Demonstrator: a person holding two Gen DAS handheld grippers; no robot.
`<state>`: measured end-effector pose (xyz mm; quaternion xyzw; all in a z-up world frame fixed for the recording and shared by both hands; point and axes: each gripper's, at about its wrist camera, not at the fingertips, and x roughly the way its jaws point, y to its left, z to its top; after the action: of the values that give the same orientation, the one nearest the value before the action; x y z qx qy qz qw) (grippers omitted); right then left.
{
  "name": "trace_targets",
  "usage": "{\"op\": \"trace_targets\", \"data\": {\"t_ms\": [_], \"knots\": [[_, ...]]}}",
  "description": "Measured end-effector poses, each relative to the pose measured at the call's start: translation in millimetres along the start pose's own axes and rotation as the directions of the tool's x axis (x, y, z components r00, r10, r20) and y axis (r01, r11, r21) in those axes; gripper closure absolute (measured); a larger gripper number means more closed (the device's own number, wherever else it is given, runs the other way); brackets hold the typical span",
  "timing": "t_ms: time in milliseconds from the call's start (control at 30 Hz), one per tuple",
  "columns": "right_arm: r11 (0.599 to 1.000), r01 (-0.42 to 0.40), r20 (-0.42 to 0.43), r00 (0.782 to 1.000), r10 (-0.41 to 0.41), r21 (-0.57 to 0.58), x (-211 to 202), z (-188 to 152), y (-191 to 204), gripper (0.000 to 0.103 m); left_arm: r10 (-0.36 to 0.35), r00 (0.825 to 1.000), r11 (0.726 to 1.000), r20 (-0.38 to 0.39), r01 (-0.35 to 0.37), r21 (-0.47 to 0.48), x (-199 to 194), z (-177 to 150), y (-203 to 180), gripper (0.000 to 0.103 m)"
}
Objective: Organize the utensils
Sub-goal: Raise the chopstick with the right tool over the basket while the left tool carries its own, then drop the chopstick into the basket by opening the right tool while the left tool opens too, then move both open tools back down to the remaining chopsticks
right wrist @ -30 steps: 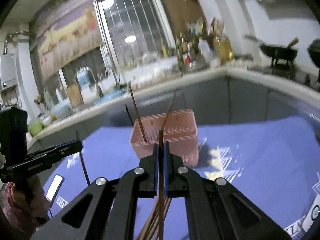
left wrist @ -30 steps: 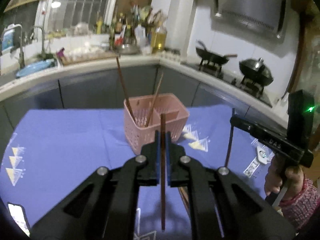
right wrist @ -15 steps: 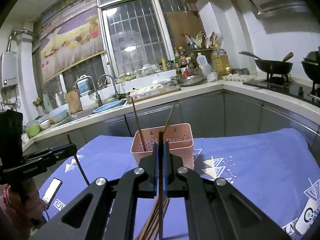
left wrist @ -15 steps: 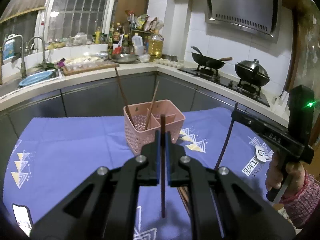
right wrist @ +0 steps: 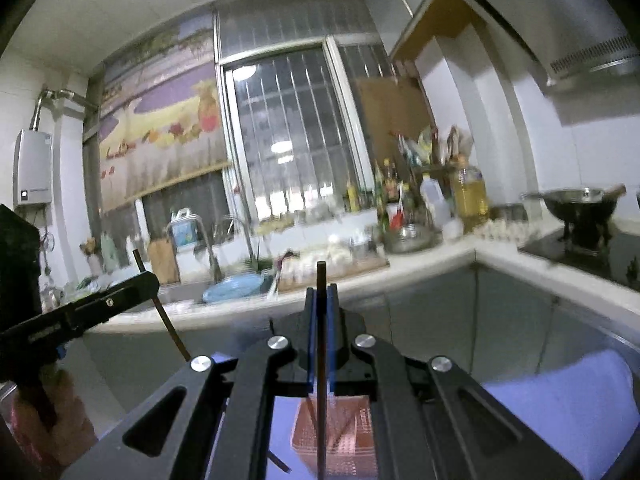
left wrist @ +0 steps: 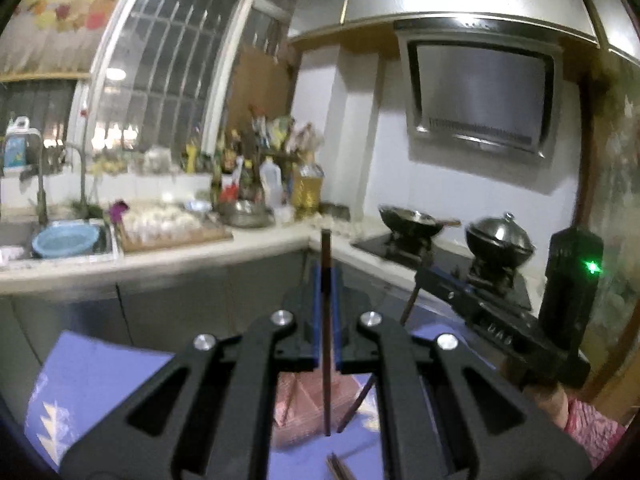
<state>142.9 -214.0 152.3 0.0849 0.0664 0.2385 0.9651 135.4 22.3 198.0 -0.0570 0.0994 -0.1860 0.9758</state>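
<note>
My left gripper (left wrist: 327, 276) is shut on a dark brown chopstick (left wrist: 326, 392) held upright. Its lower tip hangs above the pink slotted basket (left wrist: 308, 396), seen below between the jaws. My right gripper (right wrist: 321, 296) is shut on another dark chopstick (right wrist: 320, 420), also upright over the pink basket (right wrist: 352, 432). Each gripper shows in the other's view: the right one (left wrist: 472, 300) at the right, the left one (right wrist: 100, 304) at the left, each with its chopstick. More chopsticks (left wrist: 340, 468) lie on the blue cloth (left wrist: 80, 384) below.
The blue patterned cloth (right wrist: 568, 400) covers the table. Behind runs a grey kitchen counter (left wrist: 180, 252) with a sink, a blue bowl (left wrist: 66, 240), bottles and a cutting board. A stove with a wok (left wrist: 412, 222) and a pot (left wrist: 500, 240) stands at the right.
Both grippers have risen and moved forward over the basket with their chopsticks. The basket has dropped from mid-view to the bottom, between the jaws. The views now tilt up at the kitchen wall.
</note>
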Motion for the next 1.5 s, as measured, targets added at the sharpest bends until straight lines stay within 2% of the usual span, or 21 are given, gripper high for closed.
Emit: {"op": "trace_targets", "data": {"t_ms": [100, 200, 400, 600, 667, 700, 733, 767, 800, 833, 1133, 1233, 1300, 1367, 1400, 1467, 1500], "knots": [[1.0, 0.018, 0.029, 0.999, -0.018, -0.023, 26.4, 6.5, 4.3, 0.098, 0.046, 0.999, 0.998, 0.012, -0.046, 0.033, 21.6, 4.1, 1.7, 0.099], [0.997, 0.037, 0.003, 0.999, -0.037, -0.061, 56.4, -5.5, 6.0, 0.098, 0.083, 0.996, 0.995, -0.017, -0.082, 0.06, 48.9, -7.0, 6.6, 0.099], [0.999, 0.036, -0.13, 0.991, -0.038, -0.02, 98.7, -47.2, -10.5, 0.098, 0.108, 0.982, 0.994, -0.152, -0.105, 0.03, 101.2, -46.3, 26.3, 0.099], [0.998, 0.055, -0.234, 0.971, -0.047, 0.026, 120.6, -73.9, -21.7, 0.097, 0.088, 0.955, 0.996, -0.282, -0.093, -0.005, 135.6, -79.1, 35.3, 0.098], [0.997, 0.066, -0.258, 0.965, -0.054, 0.038, 124.6, -78.0, -23.2, 0.096, 0.101, 0.942, 0.994, -0.321, -0.11, -0.009, 143.6, -85.3, 36.6, 0.09], [0.997, 0.065, -0.257, 0.965, -0.052, 0.044, 123.9, -78.0, -23.4, 0.093, 0.108, 0.941, 0.993, -0.322, -0.117, -0.01, 143.3, -86.7, 37.1, 0.082], [0.997, 0.066, -0.252, 0.966, -0.052, 0.047, 121.7, -76.8, -23.1, 0.086, 0.11, 0.942, 0.993, -0.316, -0.12, -0.011, 142.0, -86.6, 36.6, 0.077], [0.997, 0.068, -0.246, 0.968, -0.055, 0.045, 119.3, -75.2, -21.7, 0.081, 0.114, 0.946, 0.992, -0.305, -0.123, -0.012, 138.4, -86.0, 36.5, 0.076], [0.997, 0.072, -0.239, 0.969, -0.06, 0.041, 117.2, -72.7, -20.4, 0.068, 0.116, 0.948, 0.992, -0.297, -0.125, -0.012, 133.8, -84.3, 36.1, 0.076], [0.996, 0.079, -0.229, 0.971, -0.068, 0.038, 113.4, -70.3, -19.4, 0.06, 0.116, 0.951, 0.992, -0.287, -0.126, -0.014, 128.9, -82.1, 35.7, 0.076], [0.999, 0.038, -0.108, 0.993, -0.036, 0.016, 53.3, -45.2, 5.7, 0.059, 0.085, 0.981, 0.995, -0.177, -0.093, -0.036, 67.2, -61.6, 20.2, 0.076], [0.999, 0.019, -0.093, 0.996, -0.016, 0.028, 28.5, -50.6, 9.4, 0.059, 0.065, 0.985, 0.997, -0.161, -0.073, -0.041, 38.1, -72.6, 13.9, 0.076], [0.998, 0.006, -0.116, 0.993, 0.0, 0.056, 6.6, -71.1, 7.8, 0.059, 0.045, 0.983, 0.998, -0.18, -0.054, -0.044, 19.7, -94.8, 11.3, 0.076], [0.996, 0.015, -0.18, 0.984, 0.001, 0.085, -8.7, -103.6, 3.1, 0.059, 0.031, 0.971, 0.997, -0.236, -0.045, -0.056, 7.0, -130.7, 10.0, 0.076], [0.995, 0.025, -0.221, 0.975, -0.003, 0.096, -15.0, -122.9, 0.5, 0.061, 0.018, 0.956, 0.997, -0.291, -0.039, -0.066, 3.7, -157.1, 9.0, 0.076], [0.993, 0.072, -0.335, 0.942, -0.037, 0.093, -26.6, -173.0, -3.9, 0.068, 0.009, 0.917, 0.998, -0.398, -0.035, -0.057, 3.4, -201.7, 4.3, 0.076], [0.991, 0.098, -0.405, 0.913, -0.052, 0.092, -30.5, -199.8, -6.5, 0.073, 0.006, 0.894, 0.998, -0.449, -0.033, -0.052, 3.8, -222.8, 1.2, 0.076]]}}
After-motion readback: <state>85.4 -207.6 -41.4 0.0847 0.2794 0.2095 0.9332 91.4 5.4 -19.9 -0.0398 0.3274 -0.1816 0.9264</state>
